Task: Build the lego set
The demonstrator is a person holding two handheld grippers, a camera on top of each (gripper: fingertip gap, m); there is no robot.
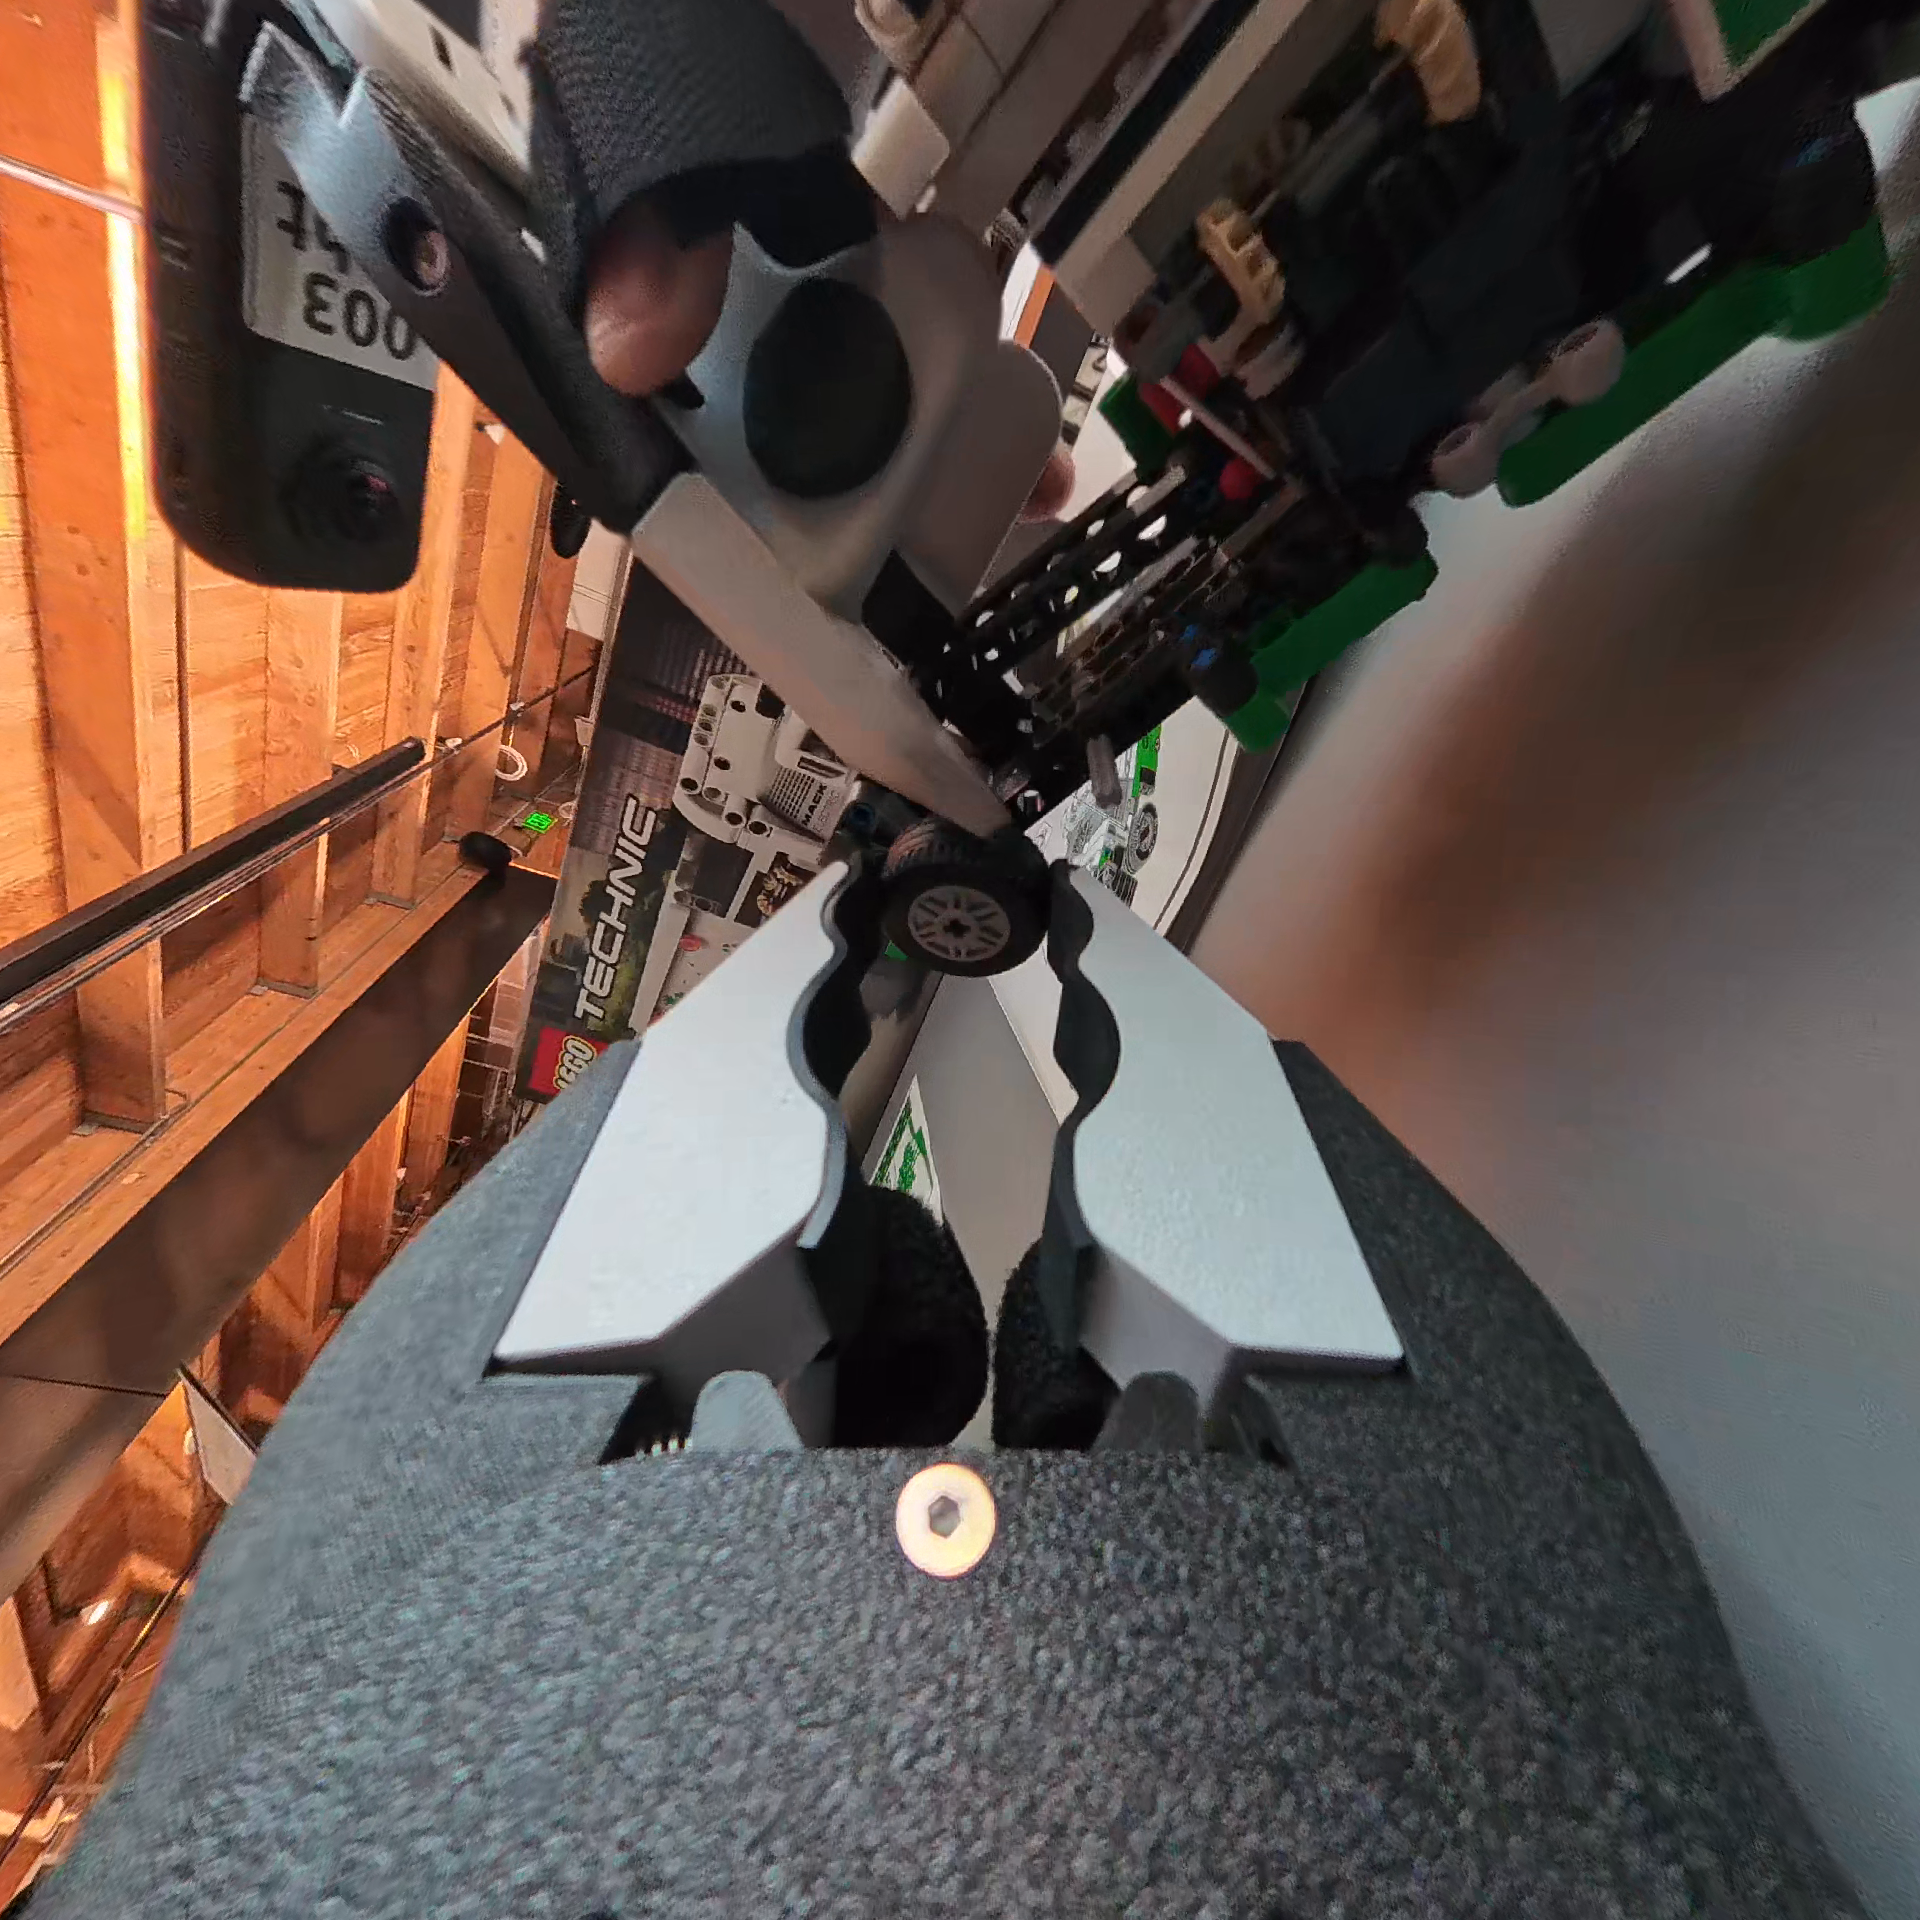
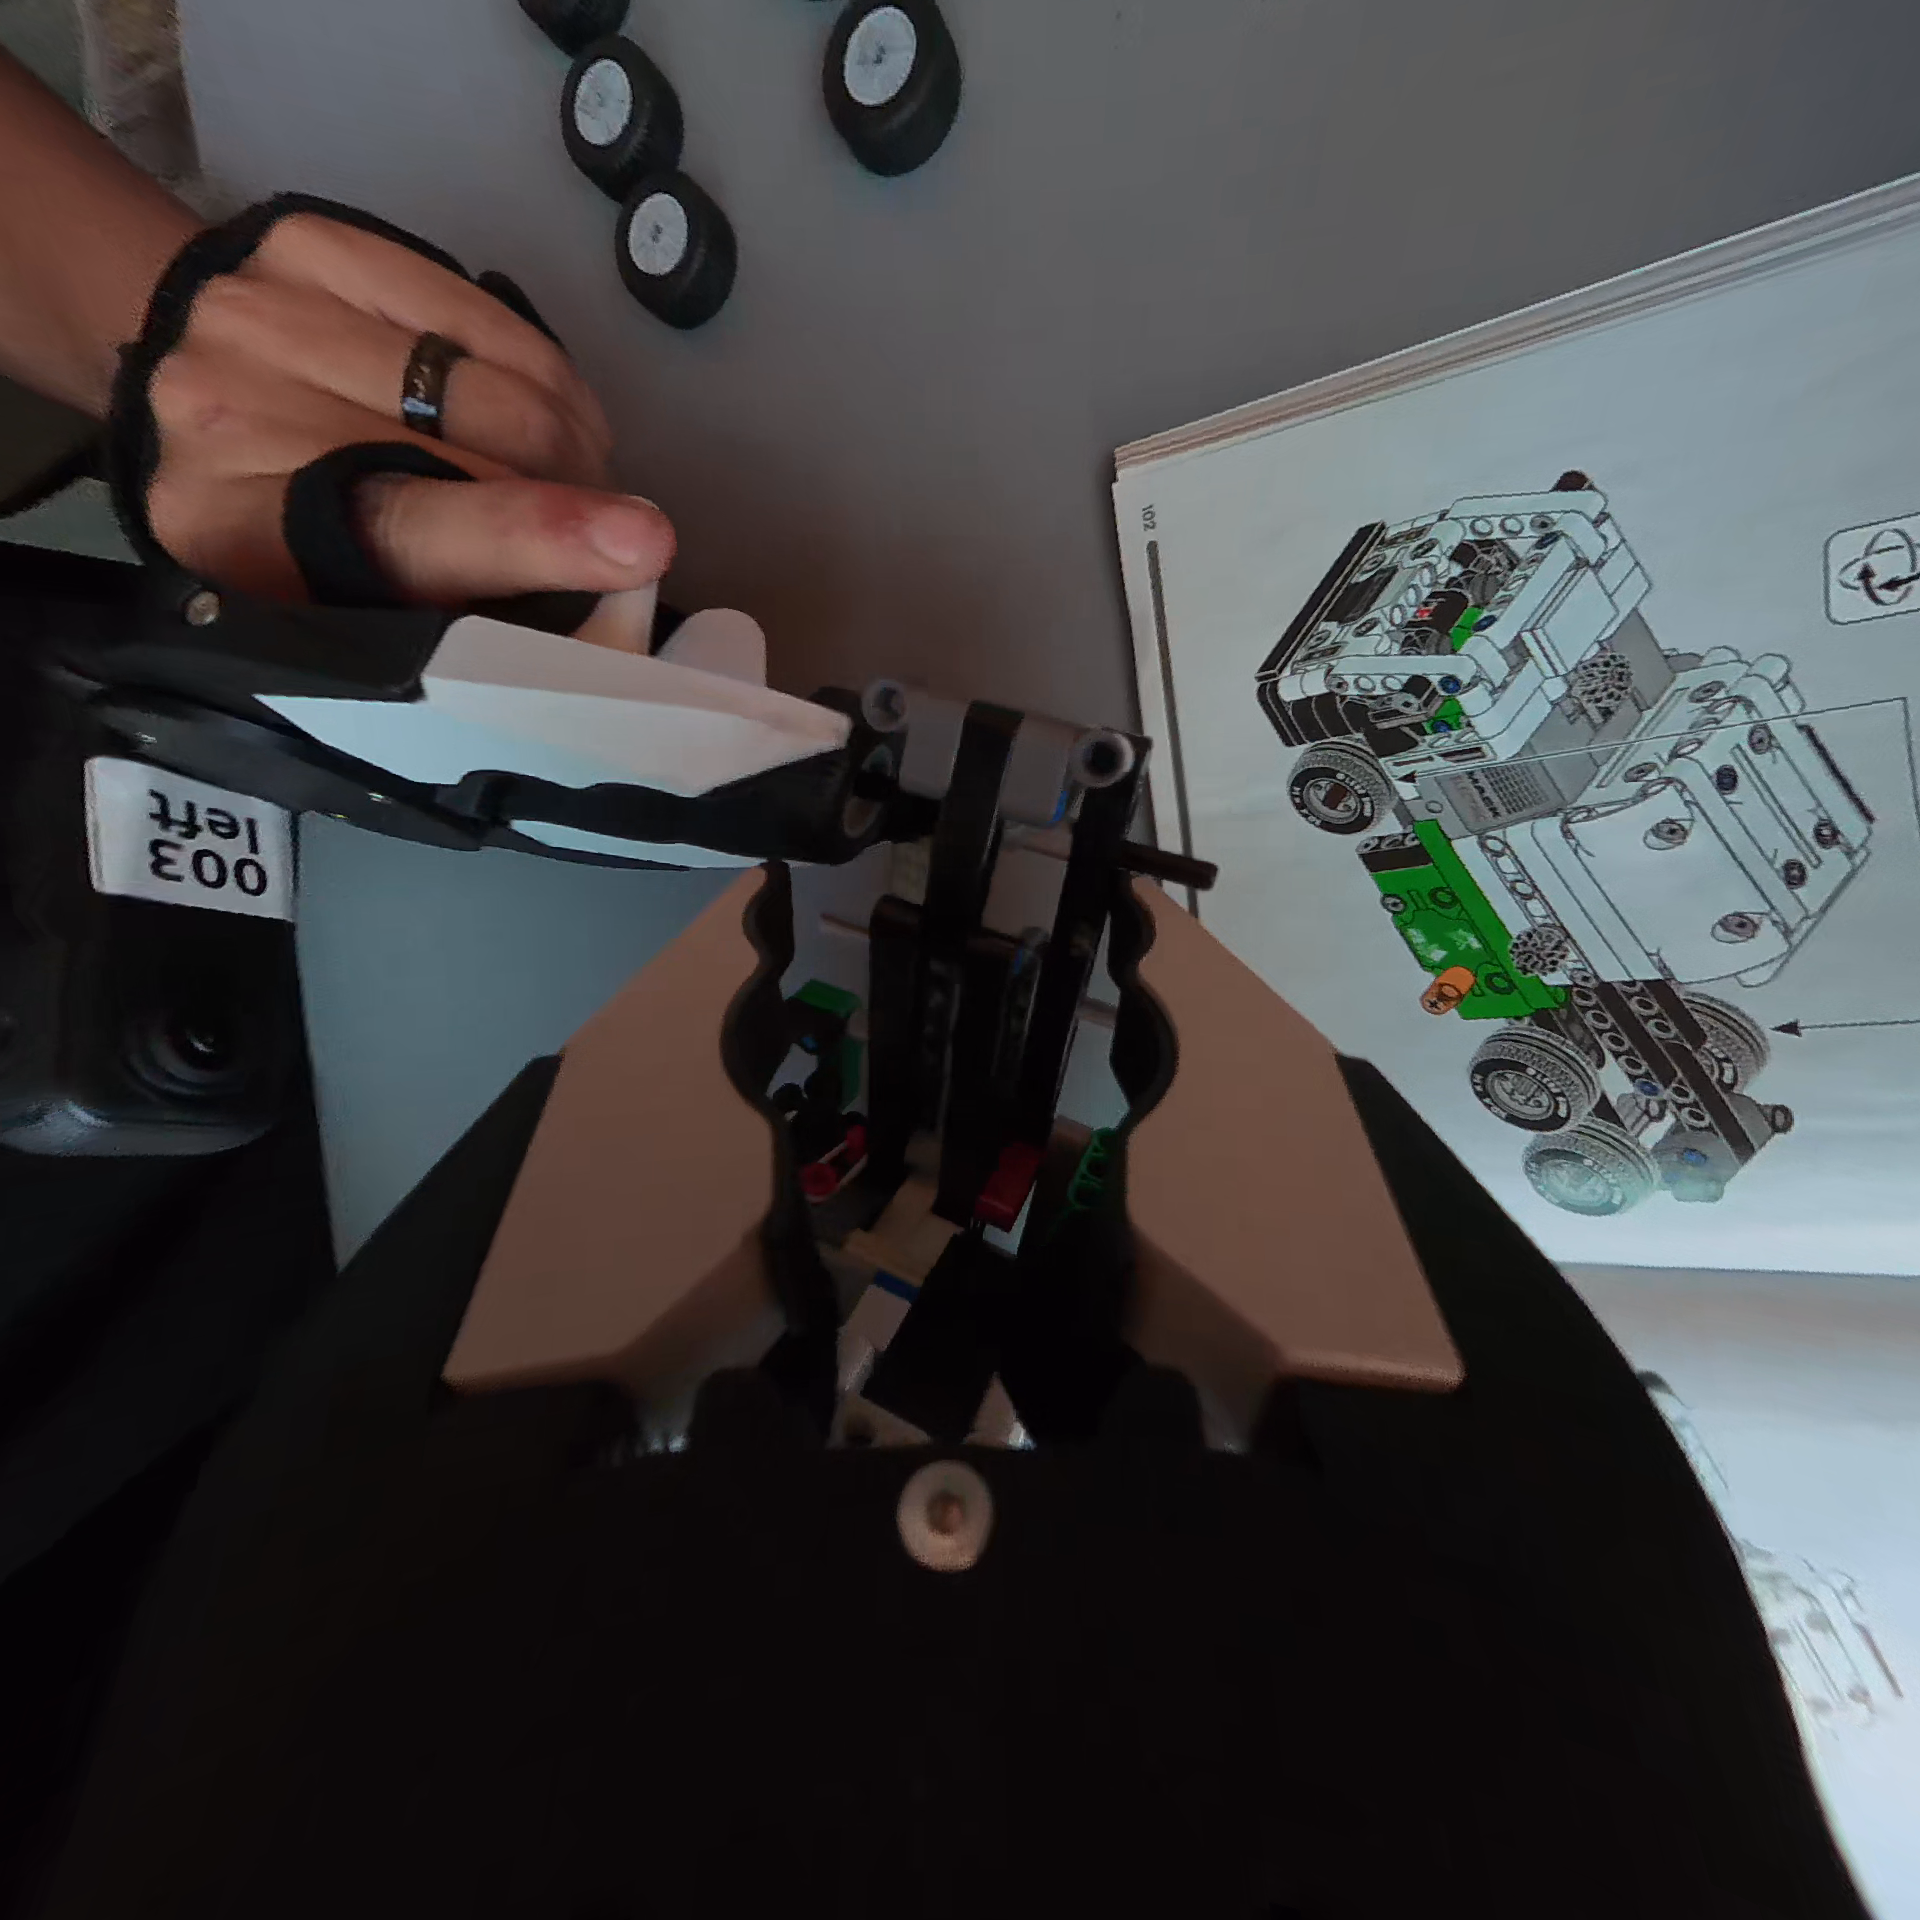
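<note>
Loose wheels [image 2: 675,249] beside open booklet [image 2: 1558,831]

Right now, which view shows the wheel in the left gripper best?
Left wrist view: the wheel sits between the left gripper fingertips, grey hub facing the camera. In the right wrist view that gripper hides it against the truck chassis.

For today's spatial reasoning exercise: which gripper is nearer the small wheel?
Left. The left gripper pinches the small wheel between its fingertips; the right gripper clamps the truck model, just beside the wheel.
</note>
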